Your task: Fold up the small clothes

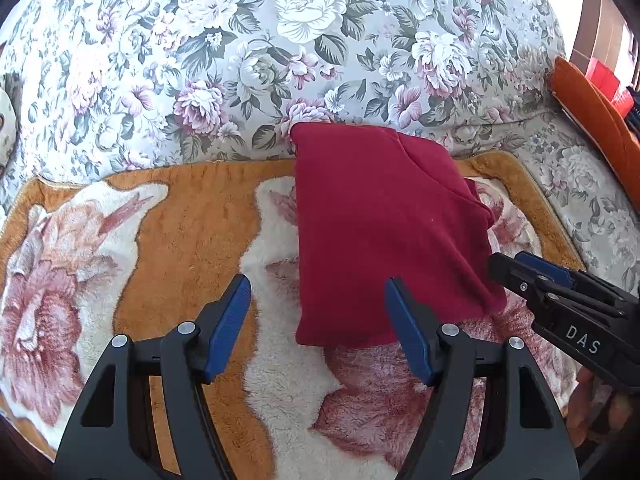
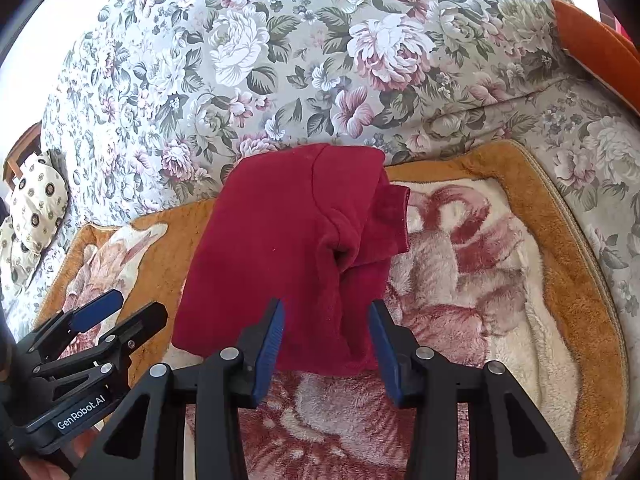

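A dark red small garment point(image 1: 380, 232) point(image 2: 280, 240) lies folded into a rough rectangle on a plush flowered blanket point(image 1: 180, 240) point(image 2: 480, 260). A sleeve fold bunches up on its right side. My left gripper point(image 1: 316, 286) is open above the garment's near left corner, with nothing pinched between its blue pads. My right gripper point(image 2: 327, 318) is also open, its fingers either side of the garment's near right edge without pressing on it. Each gripper shows in the other's view: the right one point(image 1: 508, 262) beside the garment's right edge, the left one point(image 2: 138, 306) to its left.
The blanket covers the seat of a floral sofa point(image 1: 280, 40) point(image 2: 280, 40), whose back rises just behind the garment. An orange cushion point(image 1: 592, 112) point(image 2: 592, 40) leans at the far right. A cream patterned pillow point(image 2: 36, 204) sits at the far left.
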### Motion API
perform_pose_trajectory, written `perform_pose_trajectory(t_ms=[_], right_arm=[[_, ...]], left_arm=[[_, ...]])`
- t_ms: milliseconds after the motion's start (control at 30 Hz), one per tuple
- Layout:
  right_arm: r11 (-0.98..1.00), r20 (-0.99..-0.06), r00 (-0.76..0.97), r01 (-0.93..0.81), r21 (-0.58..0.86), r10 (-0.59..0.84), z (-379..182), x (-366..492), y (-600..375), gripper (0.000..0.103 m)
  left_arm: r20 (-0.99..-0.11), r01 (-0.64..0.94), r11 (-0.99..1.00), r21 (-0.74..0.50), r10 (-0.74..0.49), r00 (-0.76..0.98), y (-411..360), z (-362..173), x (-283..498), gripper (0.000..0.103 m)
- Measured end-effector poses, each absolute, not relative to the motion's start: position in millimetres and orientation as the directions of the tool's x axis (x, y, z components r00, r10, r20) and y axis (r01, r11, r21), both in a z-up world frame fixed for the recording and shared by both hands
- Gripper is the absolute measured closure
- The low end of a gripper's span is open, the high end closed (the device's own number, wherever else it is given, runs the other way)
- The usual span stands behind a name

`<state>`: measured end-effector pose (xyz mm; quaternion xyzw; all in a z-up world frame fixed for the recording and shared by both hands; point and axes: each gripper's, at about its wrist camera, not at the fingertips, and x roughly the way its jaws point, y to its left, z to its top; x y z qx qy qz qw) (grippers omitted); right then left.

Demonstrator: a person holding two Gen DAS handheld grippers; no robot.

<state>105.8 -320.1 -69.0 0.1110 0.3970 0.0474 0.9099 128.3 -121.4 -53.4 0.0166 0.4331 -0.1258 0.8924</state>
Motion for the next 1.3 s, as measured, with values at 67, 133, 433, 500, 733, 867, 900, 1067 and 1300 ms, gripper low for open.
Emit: perform_pose_trajectory(t_ms=[67,133,433,500,733,867,900,1067,1300], right_arm=[[0.968,-0.713,0.678,0.011,0.252,0.178,-71.6,111.0,-323.4,0.059],[0.96,-0.708,0.681,0.025,0.278,0.188,-74.4,119.1,-330.0,0.056],[0.876,-0.682,0.661,0.079,0.476,0.311,-104.3,169.3,-372.3,0.033],[0.861,-0.674,0.656,0.073,0.504,0.339,-110.0,175.1,-376.5,0.032],[0.8,-0.641,0.632,0.054,0.597,0.436,-132.8,196.8,-379.8,0.025],[0.808,-0.634,0.636,0.028,0.588,0.44,-133.1,204.9,-374.7,0.024],[0.813,-0.638,0.633,0.023,0.582,0.439,-133.1,206.9,-372.7,0.024],[0.821,-0.627,0.638,-0.015,0.571,0.447,-129.5,211.1,-361.1,0.047],[0.854,-0.615,0.673,-0.049,0.518,0.411,-104.8,192.1,-350.1,0.062]], left_arm=[[-0.787,0.237,0.966,-0.107,-0.228,0.573,-119.1,-58.1,135.3,0.033],[-0.792,0.243,0.957,-0.156,-0.268,0.548,-115.9,-62.8,144.9,0.033],[-0.768,0.151,0.868,-0.474,-0.491,0.412,-88.9,-92.6,207.8,0.016],[-0.761,0.144,0.855,-0.498,-0.51,0.401,-89.8,-97.6,217.3,0.016],[-0.758,0.17,0.83,-0.531,-0.555,0.344,-109.2,-118.8,242.1,0.015],[-0.753,0.166,0.813,-0.558,-0.581,0.309,-117.0,-131.0,250.7,0.013],[-0.749,0.163,0.807,-0.568,-0.589,0.303,-118.2,-133.7,252.2,0.013],[-0.743,0.208,0.808,-0.551,-0.589,0.319,-128.2,-131.7,249.1,0.022],[-0.731,0.263,0.809,-0.526,-0.588,0.346,-120.3,-106.0,229.3,0.045]])
